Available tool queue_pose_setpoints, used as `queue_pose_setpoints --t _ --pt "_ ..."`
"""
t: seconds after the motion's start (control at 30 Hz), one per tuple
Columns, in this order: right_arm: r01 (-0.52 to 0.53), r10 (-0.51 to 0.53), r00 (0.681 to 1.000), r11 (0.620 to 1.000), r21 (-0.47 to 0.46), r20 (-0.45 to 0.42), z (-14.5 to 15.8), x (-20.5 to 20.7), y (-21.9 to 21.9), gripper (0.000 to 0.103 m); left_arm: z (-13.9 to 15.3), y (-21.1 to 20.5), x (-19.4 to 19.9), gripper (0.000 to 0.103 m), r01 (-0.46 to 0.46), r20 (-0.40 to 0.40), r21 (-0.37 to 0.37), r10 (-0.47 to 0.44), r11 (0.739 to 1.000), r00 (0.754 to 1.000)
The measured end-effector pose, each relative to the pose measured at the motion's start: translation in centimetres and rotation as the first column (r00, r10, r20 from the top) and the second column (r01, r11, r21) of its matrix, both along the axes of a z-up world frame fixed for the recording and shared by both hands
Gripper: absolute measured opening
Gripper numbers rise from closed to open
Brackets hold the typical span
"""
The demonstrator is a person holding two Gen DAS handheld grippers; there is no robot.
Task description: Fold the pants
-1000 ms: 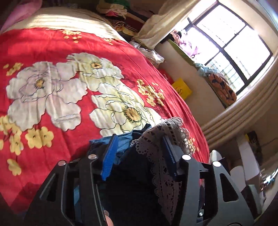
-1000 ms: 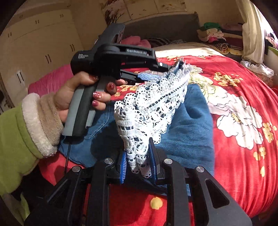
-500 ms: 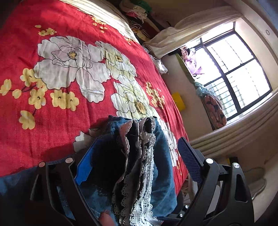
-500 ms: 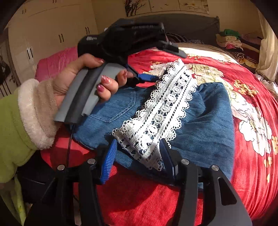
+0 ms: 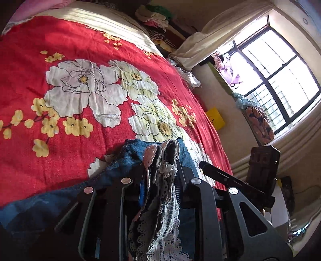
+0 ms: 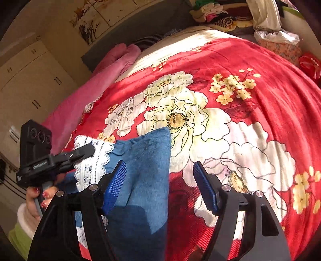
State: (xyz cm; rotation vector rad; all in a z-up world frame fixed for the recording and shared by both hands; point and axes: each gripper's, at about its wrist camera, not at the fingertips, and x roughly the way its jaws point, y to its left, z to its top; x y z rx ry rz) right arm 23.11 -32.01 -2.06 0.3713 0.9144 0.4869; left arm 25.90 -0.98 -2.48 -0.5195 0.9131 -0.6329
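Note:
The blue denim pants (image 6: 144, 170) with a white lace hem (image 6: 94, 162) lie folded on the red floral bedspread (image 6: 260, 96). In the left wrist view my left gripper (image 5: 160, 180) is shut on the bunched lace hem (image 5: 162, 160) and denim (image 5: 130, 152). It also shows in the right wrist view (image 6: 60, 158), clamped on the lace at the pants' left end. My right gripper (image 6: 160, 184) is open and empty, its left pad over the denim, its right pad over the bedspread.
A pink blanket (image 6: 112, 66) lies along the bed's left side. Piled clothes (image 6: 216, 12) sit at the head of the bed. A window (image 5: 276, 74) and a yellow bag (image 5: 215, 118) are beyond the bed's right edge. Wardrobe doors (image 6: 30, 80) stand at left.
My left gripper has shut on the lace hem again after being open. My right gripper has let go of the lace, opened wide and moved right along the pants.

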Motion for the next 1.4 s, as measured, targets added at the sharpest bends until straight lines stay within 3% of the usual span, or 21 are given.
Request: queue_pose_setpoints --t 0.1,0.17,0.2,0.3,0.37,0.47,0.6,0.73,0.97,1.2,1.4 --pt "-0.018 0.022 0.996 0.999 0.045 -0.084 -1.7 2.2 1.0 0.057 -0.5 1.3 -0.6 0.016 -0.058 -0.01 -0.002 0.058 0.998 0.998" --pt "-0.043 0.045 0.994 0.999 0.027 -0.096 -2.3 2.9 2.0 0.039 -1.7 1.6 0.0 0.018 -0.088 -0.037 0.066 0.09 0.994 0.995" --pt "-0.047 0.046 0.994 0.999 -0.001 -0.095 -2.6 3.1 2.4 0.036 -2.5 1.7 0.3 0.021 -0.1 -0.061 0.085 0.105 0.991 0.993" --pt "-0.044 0.039 0.995 0.997 -0.065 -0.09 -2.9 3.3 2.9 0.034 -3.9 1.9 1.0 0.037 -0.136 -0.083 0.13 0.148 0.982 0.986" --pt "-0.047 0.04 0.997 0.992 -0.117 -0.067 -3.0 3.3 3.4 0.034 -4.3 1.9 1.3 0.039 -0.141 -0.086 0.124 0.153 0.982 0.985" --pt "-0.058 0.053 0.998 0.983 -0.172 -0.035 -2.8 2.7 3.8 0.037 -4.0 2.3 0.9 0.044 -0.15 -0.083 0.102 0.159 0.983 0.984" --pt "-0.03 0.033 0.999 0.991 -0.128 0.021 -0.7 0.7 2.2 0.051 -1.4 3.7 -1.5 0.062 -0.181 -0.032 0.05 0.183 0.982 0.983" --pt "-0.021 0.028 0.997 0.996 -0.091 0.078 1.4 -2.6 0.6 0.058 1.0 4.0 -5.3 0.068 -0.186 0.019 0.033 0.185 0.982 0.983" --pt "-0.025 0.037 0.989 0.996 -0.087 0.144 2.4 -8.5 -0.2 0.066 0.5 2.6 -11.7 0.07 -0.148 -0.044 0.048 0.151 0.988 0.988" --pt "-0.043 0.049 0.993 0.998 -0.055 0.112 1.0 -12.1 -0.6 0.067 -1.5 1.4 -14.7 0.07 -0.101 -0.171 -0.035 0.094 0.994 0.981" --pt "-0.073 0.078 0.994 0.996 -0.056 0.082 -0.3 -13.7 -0.6 0.067 -2.5 -0.1 -15.2 0.069 -0.096 -0.207 0.034 0.101 0.995 0.973"
